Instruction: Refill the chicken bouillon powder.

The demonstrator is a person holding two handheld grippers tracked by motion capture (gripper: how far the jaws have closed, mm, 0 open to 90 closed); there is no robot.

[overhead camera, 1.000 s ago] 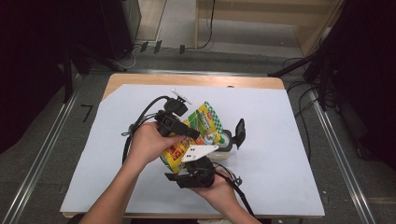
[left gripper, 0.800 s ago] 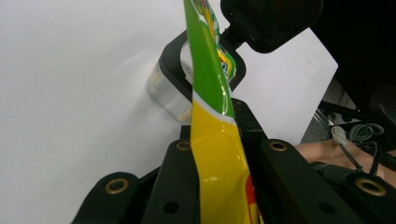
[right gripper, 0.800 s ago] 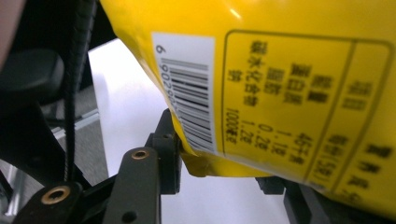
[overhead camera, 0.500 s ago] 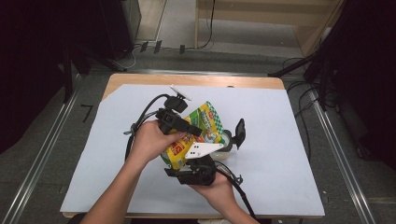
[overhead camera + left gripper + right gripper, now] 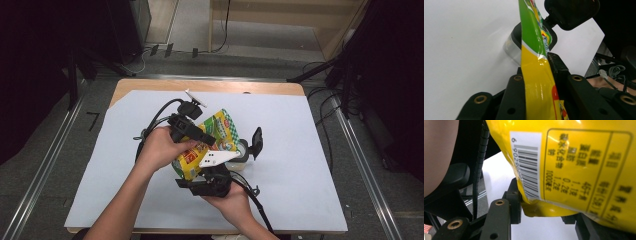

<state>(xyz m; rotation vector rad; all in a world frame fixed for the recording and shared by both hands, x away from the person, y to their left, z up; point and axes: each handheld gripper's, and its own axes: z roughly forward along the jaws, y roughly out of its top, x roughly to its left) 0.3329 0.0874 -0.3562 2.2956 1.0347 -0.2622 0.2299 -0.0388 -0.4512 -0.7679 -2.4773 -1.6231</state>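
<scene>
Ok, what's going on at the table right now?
A person holds a yellow and green snack bag between both grippers above the white table sheet. The left gripper pinches the bag's flat edge; the right gripper clamps its lower corner by the barcode. A clear jar with its black flip lid open sits just beside the bag.

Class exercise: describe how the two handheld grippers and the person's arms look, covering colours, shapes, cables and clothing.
Both grippers, left and right, are black, with flat slab fingers fixed by brass-ringed screws. Black cables trail from each. The right one carries a white three-cornered plate. The forearms are bare, no sleeves in view.
</scene>
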